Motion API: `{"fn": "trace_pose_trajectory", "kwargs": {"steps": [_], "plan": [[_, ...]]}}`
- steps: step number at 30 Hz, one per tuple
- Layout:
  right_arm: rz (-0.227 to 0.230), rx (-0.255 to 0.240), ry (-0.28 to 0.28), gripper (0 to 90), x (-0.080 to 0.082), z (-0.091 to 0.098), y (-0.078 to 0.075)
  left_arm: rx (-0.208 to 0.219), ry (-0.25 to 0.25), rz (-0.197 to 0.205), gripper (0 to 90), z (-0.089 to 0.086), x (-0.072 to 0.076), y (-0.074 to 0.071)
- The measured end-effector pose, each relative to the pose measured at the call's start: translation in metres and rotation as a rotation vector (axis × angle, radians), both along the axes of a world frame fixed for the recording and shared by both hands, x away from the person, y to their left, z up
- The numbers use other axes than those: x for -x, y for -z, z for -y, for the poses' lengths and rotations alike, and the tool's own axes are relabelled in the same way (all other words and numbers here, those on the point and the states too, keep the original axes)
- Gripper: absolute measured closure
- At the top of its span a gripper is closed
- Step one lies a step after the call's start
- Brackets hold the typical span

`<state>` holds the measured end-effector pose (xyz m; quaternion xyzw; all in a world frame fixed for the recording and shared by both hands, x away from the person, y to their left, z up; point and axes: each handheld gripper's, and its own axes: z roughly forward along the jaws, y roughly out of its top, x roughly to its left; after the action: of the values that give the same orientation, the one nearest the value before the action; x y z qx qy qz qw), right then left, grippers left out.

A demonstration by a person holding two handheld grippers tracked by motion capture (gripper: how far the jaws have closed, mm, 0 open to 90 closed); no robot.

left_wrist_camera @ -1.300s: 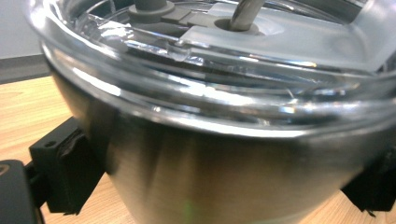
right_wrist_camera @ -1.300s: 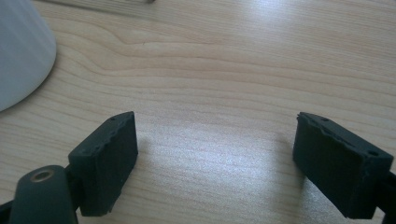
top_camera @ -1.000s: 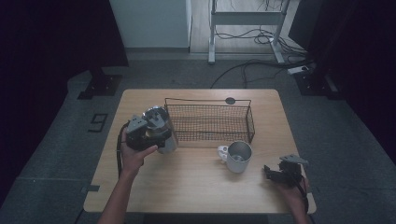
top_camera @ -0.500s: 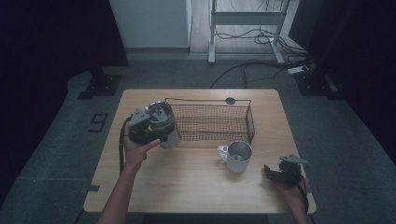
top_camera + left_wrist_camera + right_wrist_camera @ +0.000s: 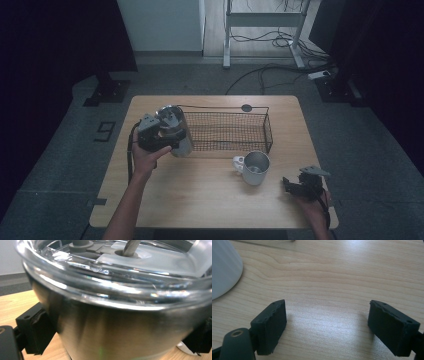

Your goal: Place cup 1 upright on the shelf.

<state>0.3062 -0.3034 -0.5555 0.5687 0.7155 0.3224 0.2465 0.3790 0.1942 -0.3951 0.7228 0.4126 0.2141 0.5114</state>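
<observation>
High view first: left gripper [image 5: 159,136] clamped sideways on a tall brushed-steel tumbler [image 5: 177,131] with a clear plastic lid, held clear of the pale wooden table [image 5: 200,205], with the long black wire-mesh basket [image 5: 266,125] just beyond the jaw tips on the far side. Looks like a carry into that basket, so lift enough for the tumbler's base to clear the near rim before crossing, keep it upright, and lower rather than drop. Off to the other side, right gripper [image 5: 295,186] parked low on the table, with the shiny metal mug [image 5: 255,167] near it, towards the middle; no need to stir that hand yet. Over to the left gripper view: steel wall of the tumbler [image 5: 112,325] right up against the lens, clear lid [image 5: 120,272] above, black pads [image 5: 37,332] pressed to the flanks on either side. Firm hold by the look of it, but low and on a slick curved surface, so no sudden wrist rolls; hold the squeeze until the base sits on the mesh, then release. Now the right gripper view: right gripper [image 5: 327,325] with jaws standing apart, nothing but bare wood grain between them, and the pale curve of the mug [image 5: 223,267] up beyond the left jaw, apart from it. Fine where it is; best kept there, well out of the tumbler's path.
</observation>
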Motion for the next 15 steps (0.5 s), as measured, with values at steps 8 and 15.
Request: {"fn": "trace_pose_trajectory", "kwargs": {"steps": [8, 15], "plan": [[0.000, 0.000, 0.000, 15.2, 0.000, 0.000, 0.000, -0.011, -0.002, 0.002, 4.1, 0.006, -0.008, -0.004], [-0.001, -0.001, 0.000, 15.1, 0.000, 0.000, 0.000, -0.025, 0.003, 0.003, 4.1, 0.013, -0.016, -0.005]]}}
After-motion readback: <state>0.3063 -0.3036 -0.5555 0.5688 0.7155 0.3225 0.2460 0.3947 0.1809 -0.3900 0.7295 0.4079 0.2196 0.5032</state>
